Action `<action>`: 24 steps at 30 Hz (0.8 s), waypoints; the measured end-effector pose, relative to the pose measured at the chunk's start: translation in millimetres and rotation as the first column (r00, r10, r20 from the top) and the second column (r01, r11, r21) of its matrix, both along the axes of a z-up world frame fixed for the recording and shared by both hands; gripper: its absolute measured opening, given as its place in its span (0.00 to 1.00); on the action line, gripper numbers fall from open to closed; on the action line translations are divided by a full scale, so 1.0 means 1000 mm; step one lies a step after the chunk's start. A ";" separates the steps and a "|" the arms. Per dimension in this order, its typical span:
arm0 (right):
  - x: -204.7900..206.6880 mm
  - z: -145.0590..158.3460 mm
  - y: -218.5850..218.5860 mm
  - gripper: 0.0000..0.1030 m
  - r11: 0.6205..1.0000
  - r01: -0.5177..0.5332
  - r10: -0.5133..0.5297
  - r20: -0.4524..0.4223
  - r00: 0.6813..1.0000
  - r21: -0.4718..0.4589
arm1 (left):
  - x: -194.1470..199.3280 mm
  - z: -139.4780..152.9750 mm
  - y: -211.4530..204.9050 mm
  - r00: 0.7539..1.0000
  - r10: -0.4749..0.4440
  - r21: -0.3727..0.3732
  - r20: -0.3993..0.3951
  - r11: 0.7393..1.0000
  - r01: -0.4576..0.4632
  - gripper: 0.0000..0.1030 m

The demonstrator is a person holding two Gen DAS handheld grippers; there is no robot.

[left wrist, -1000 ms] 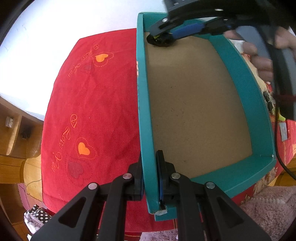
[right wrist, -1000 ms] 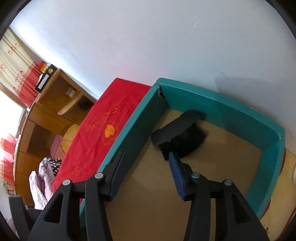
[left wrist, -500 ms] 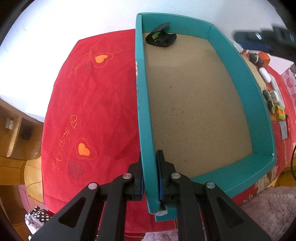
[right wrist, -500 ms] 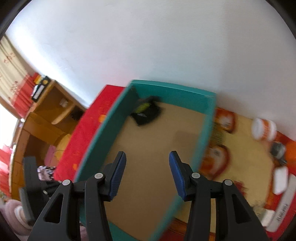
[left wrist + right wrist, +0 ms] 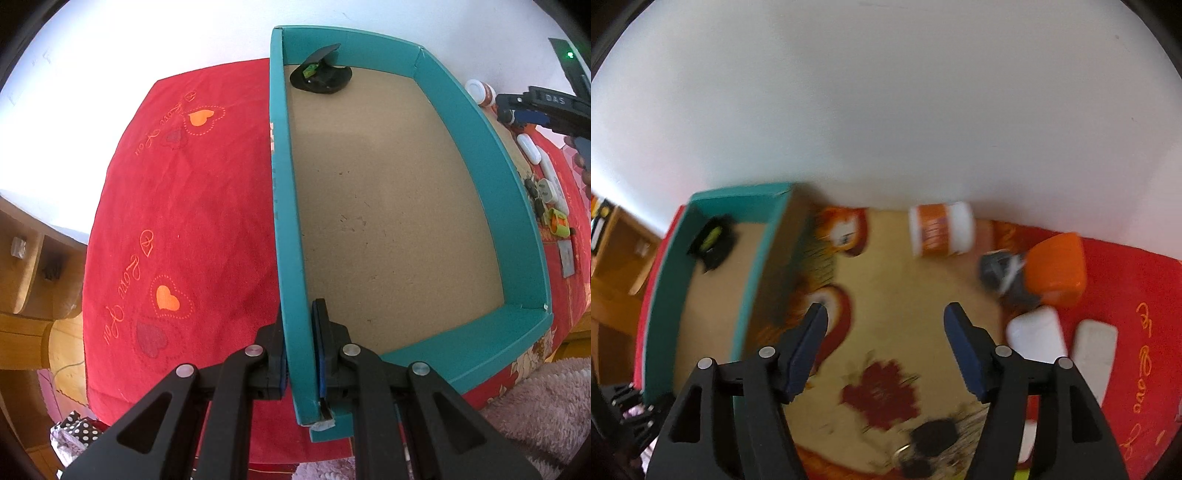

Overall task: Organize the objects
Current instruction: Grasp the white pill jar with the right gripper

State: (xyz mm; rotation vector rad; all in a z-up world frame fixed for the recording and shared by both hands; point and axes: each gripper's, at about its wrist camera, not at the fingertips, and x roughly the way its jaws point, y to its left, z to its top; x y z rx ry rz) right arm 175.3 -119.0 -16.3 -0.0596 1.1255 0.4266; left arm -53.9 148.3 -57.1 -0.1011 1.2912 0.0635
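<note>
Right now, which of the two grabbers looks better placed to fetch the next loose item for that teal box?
The right gripper. Its jaws are opening with nothing between them, above the loose items beside the teal box, such as the orange-and-white jar. The left gripper is shut on the box's wall.

A box (image 5: 480, 177) is sitting on a cloth-covered desk (image 5: 207, 221) against the wall, with a small folded case (image 5: 320, 74) lying in its far left corner. To the right of the box, a jar (image 5: 940, 233) is lying on its side near the wall, a lidded tub (image 5: 1058, 267) is sitting further right, and two flat pads (image 5: 1036, 332) are lying just before it. Keys (image 5: 931, 437) are lying nearest the camera.
</note>
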 end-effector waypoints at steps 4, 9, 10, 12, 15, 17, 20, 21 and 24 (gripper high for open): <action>0.022 -0.006 -0.006 0.66 0.999 0.024 -0.024 0.010 1.000 -0.029 | 0.001 0.000 -0.001 1.000 0.000 0.005 -0.004 1.000 0.000 0.10; 0.039 -0.009 -0.007 0.69 0.998 0.044 -0.042 0.035 0.999 -0.041 | 0.002 0.000 -0.002 1.000 0.004 0.006 -0.006 1.000 -0.004 0.10; 0.042 -0.009 -0.006 0.76 0.998 0.046 -0.044 0.043 0.998 -0.047 | 0.002 0.000 -0.002 1.000 0.005 0.005 -0.005 1.000 -0.005 0.10; 0.045 -0.010 -0.005 0.80 0.996 0.051 -0.047 0.062 0.997 -0.070 | 0.003 0.000 -0.002 1.000 0.005 0.005 -0.005 1.000 -0.005 0.10; 0.051 -0.013 -0.003 0.80 0.994 0.040 -0.031 0.090 0.996 -0.100 | 0.002 0.000 -0.001 1.000 0.008 0.005 -0.007 1.000 -0.008 0.10; 0.056 -0.014 -0.001 0.80 0.993 0.036 -0.024 0.099 0.995 -0.116 | 0.002 0.000 -0.001 1.000 0.011 0.005 -0.007 1.000 -0.010 0.09; 0.063 -0.015 0.001 0.81 0.989 0.039 -0.023 0.112 0.993 -0.141 | 0.002 0.000 -0.001 1.000 0.010 0.005 -0.006 1.000 -0.010 0.09; 0.066 -0.016 0.002 0.81 0.988 0.037 -0.020 0.113 0.993 -0.153 | 0.002 0.000 -0.001 1.000 0.011 0.004 -0.006 1.000 -0.011 0.09; 0.071 -0.019 0.009 0.81 0.985 0.019 -0.002 0.104 0.995 -0.169 | 0.002 0.000 -0.001 1.000 0.010 0.004 -0.006 1.000 -0.010 0.09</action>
